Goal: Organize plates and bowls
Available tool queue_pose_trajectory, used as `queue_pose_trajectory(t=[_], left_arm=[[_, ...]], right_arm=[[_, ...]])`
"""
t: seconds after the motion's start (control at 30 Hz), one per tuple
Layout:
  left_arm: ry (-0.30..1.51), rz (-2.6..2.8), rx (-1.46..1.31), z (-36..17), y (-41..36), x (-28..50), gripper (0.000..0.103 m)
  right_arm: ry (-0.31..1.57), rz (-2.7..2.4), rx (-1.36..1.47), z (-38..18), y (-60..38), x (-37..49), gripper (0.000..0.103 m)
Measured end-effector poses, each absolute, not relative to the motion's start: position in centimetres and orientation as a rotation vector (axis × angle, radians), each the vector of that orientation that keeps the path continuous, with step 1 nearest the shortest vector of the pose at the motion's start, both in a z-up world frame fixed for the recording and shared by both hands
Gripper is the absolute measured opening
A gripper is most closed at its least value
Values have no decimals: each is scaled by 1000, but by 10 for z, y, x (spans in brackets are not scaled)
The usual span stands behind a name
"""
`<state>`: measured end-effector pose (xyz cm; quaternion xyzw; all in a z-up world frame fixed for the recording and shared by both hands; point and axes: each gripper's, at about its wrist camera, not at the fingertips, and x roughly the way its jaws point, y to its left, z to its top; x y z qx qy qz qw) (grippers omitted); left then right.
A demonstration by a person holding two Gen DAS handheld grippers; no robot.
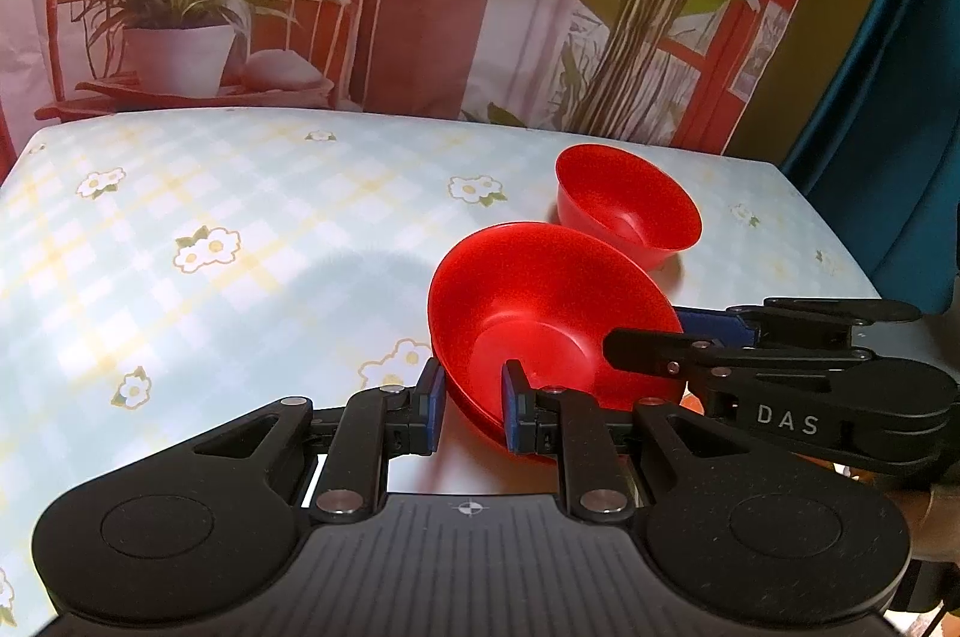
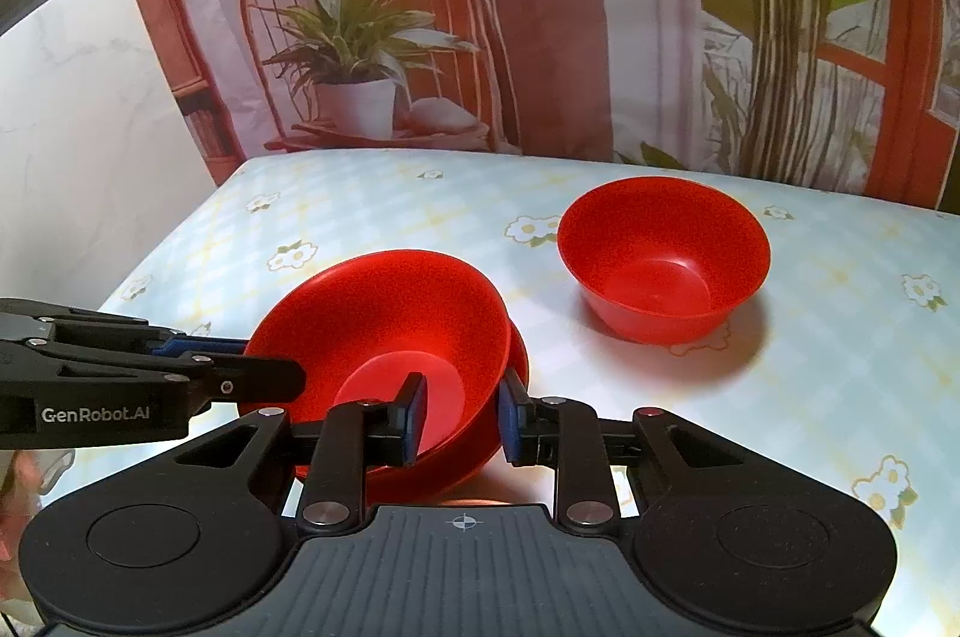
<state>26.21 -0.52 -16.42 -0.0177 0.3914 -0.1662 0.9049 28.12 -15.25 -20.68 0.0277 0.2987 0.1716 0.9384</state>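
Got both tools on the near stack of bowls (image 2: 384,337): my right tool (image 2: 462,418) straddles its rim at 6 o'clock, not fully pinched, and my left tool (image 1: 474,406) does likewise. Another bowl (image 2: 663,256) sits on the bench (image 2: 840,367) at 2 o'clock, well apart.

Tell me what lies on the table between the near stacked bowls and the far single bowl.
Nothing: in the right wrist view only bare floral tablecloth separates the stacked bowls from the single red bowl. They stand apart.
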Motion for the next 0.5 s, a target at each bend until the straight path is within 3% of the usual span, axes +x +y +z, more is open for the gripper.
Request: queue_pose_trajectory(t=[0.5], left_arm=[[773,-305,-31,-157,-1,261,21]], right_arm=[[608,382,46,-202,-162,274,29]])
